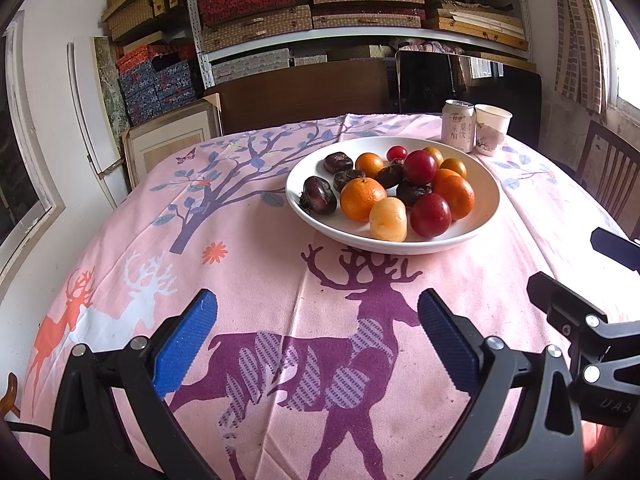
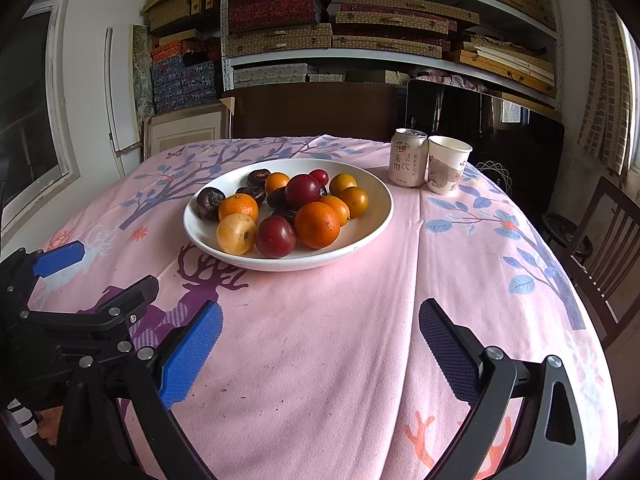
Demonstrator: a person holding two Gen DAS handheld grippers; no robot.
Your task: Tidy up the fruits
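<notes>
A white bowl point(image 1: 486, 200) holds several mixed fruits: oranges point(image 1: 362, 199), red plums point(image 1: 430, 215), dark chestnuts point(image 1: 319, 195) and a pale yellow fruit point(image 1: 388, 219). The bowl also shows in the right wrist view point(image 2: 380, 204). My left gripper point(image 1: 318, 332) is open and empty, above the pink cloth short of the bowl. My right gripper point(image 2: 320, 336) is open and empty, also short of the bowl. The right gripper shows at the right edge of the left wrist view point(image 1: 576, 316); the left one shows at the left of the right wrist view point(image 2: 80, 280).
A drink can point(image 2: 408, 157) and a paper cup point(image 2: 446, 164) stand behind the bowl at the far right. The table has a pink deer-print cloth point(image 2: 360, 340). A wooden chair point(image 2: 600, 248) stands to the right. Shelves of boxes point(image 2: 360, 20) line the back wall.
</notes>
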